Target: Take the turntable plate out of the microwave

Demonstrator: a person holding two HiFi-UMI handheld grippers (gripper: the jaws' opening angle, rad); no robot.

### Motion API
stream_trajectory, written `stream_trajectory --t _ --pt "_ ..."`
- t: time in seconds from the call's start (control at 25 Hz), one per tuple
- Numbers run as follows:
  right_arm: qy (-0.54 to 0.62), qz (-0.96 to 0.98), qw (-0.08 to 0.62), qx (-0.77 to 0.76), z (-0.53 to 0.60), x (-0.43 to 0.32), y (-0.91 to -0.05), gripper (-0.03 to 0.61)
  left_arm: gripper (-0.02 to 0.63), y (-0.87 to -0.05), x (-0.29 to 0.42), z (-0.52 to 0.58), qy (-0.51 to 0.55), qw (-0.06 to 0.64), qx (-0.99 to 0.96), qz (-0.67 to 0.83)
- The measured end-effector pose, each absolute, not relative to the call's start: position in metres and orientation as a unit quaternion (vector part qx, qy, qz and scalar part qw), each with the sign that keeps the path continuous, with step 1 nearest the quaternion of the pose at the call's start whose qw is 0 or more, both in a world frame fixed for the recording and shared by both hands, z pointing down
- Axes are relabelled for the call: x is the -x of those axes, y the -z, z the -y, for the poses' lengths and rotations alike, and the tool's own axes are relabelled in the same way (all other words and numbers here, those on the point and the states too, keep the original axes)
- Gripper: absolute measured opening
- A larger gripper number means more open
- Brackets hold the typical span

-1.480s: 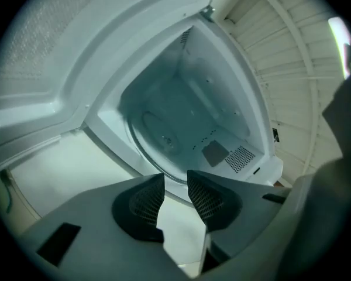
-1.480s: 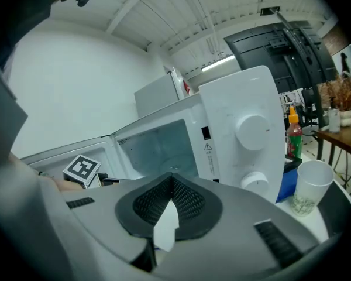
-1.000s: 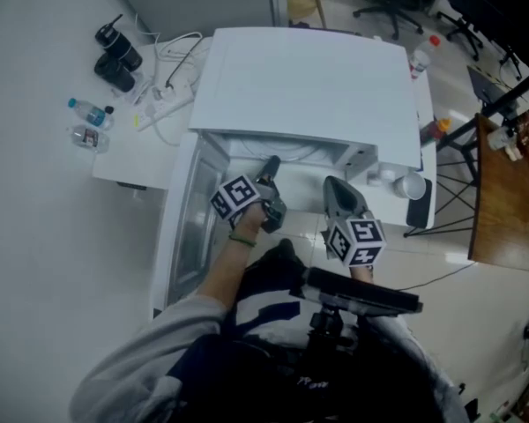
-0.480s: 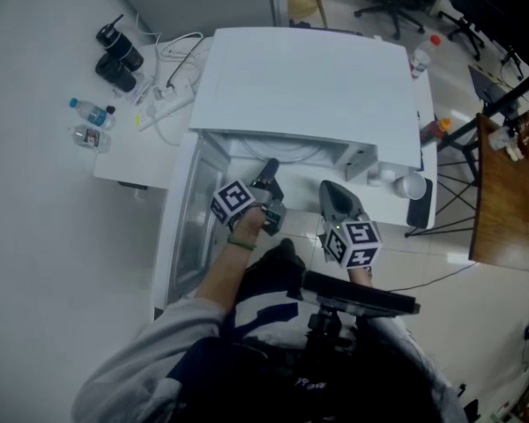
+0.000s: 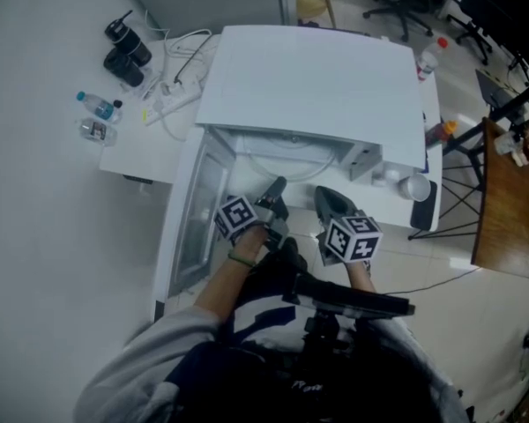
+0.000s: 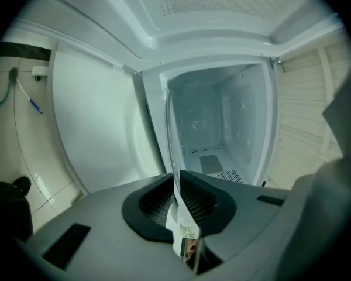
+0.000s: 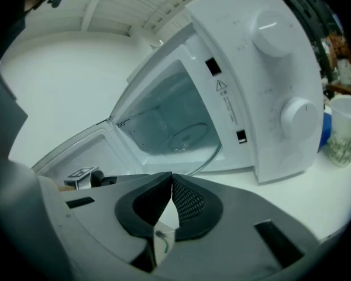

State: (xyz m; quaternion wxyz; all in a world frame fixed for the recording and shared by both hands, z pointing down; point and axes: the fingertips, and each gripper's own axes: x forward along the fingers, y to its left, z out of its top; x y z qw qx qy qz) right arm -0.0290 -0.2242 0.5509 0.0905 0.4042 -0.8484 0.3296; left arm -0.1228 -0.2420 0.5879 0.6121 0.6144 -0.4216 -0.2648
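White microwave [image 5: 309, 77] ahead, left gripper's [image 6: 176, 179] fingers [image 6: 197, 199] pinch the turntable plate's [image 7: 184, 136] rim.

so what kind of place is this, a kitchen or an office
Probably an office or lab workspace: the microwave sits on a white table beside a power strip, and wheeled office chairs stand behind it.

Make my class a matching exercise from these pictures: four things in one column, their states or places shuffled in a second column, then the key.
Things
1. microwave door
2. turntable plate
3. right gripper
4. cup

States or places
A. shut, nothing held
B. standing beside the microwave
C. swung open
D. rim pinched by the left gripper

Pairs: 1-C, 2-D, 3-A, 4-B
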Motion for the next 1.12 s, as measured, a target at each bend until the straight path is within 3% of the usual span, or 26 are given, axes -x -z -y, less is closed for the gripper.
stream_trajectory --t 0.08,0.2,0.28,0.56,0.64,0.88,1.12 --pt "-0.379 0.837 0.086 -0.385 0.223 0.034 -0.564 0.011 0.028 -0.587 0.12 0.237 0.266 0.617 -0.612 0.418" --pt "-0.41 0.823 0.103 -0.379 0.224 0.037 -0.583 0.108 0.028 -0.594 0.125 0.233 0.266 0.61 -0.615 0.423" --pt "-0.425 0.817 0.107 -0.374 0.226 0.039 -0.59 0.129 0.028 -0.597 0.129 0.232 0.26 0.597 -0.628 0.426" --pt "-0.517 0.777 0.017 -0.359 0.246 0.047 -0.592 0.132 0.028 -0.593 0.129 0.221 0.266 0.6 -0.63 0.415" --pt "-0.532 0.768 -0.007 -0.357 0.25 0.049 -0.592 0.106 0.028 -0.593 0.127 0.219 0.266 0.603 -0.63 0.41" --pt "-0.545 0.756 -0.029 -0.361 0.254 0.044 -0.592 0.093 0.039 -0.595 0.124 0.22 0.24 0.581 -0.661 0.41" --pt "-0.541 0.758 -0.025 -0.362 0.246 0.039 -0.59 0.092 0.141 -0.596 0.143 0.241 0.293 0.577 -0.631 0.428"
